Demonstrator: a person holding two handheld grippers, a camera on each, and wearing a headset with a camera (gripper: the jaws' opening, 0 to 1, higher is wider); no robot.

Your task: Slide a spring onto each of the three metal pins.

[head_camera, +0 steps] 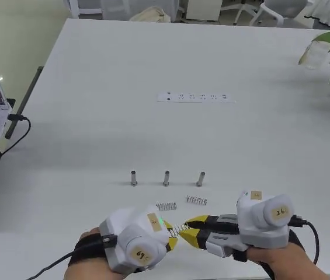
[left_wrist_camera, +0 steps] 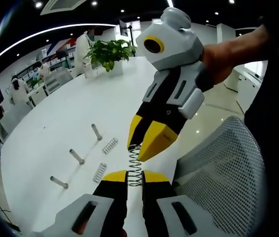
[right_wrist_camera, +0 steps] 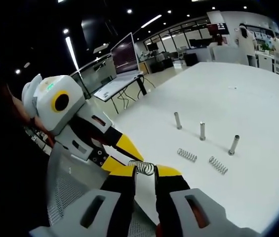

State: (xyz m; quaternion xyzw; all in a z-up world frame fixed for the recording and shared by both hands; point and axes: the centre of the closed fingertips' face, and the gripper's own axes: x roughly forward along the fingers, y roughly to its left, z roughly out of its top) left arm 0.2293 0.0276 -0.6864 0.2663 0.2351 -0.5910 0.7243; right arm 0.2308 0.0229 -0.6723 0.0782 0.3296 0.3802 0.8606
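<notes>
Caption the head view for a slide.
Left claw and right claw share one spring; three bare pins, two loose springs.

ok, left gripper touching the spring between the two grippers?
Touching. The left gripper view shows the spring pinched at its lower end in the left gripper, between its yellow jaw tips.

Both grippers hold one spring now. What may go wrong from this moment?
The spring is pinched at both ends, by the left gripper and the right gripper, near the front edge of the table; if one releases badly, it may flick away or fall off. Two loose springs lie just before the upright pins; the approach may knock them.
</notes>
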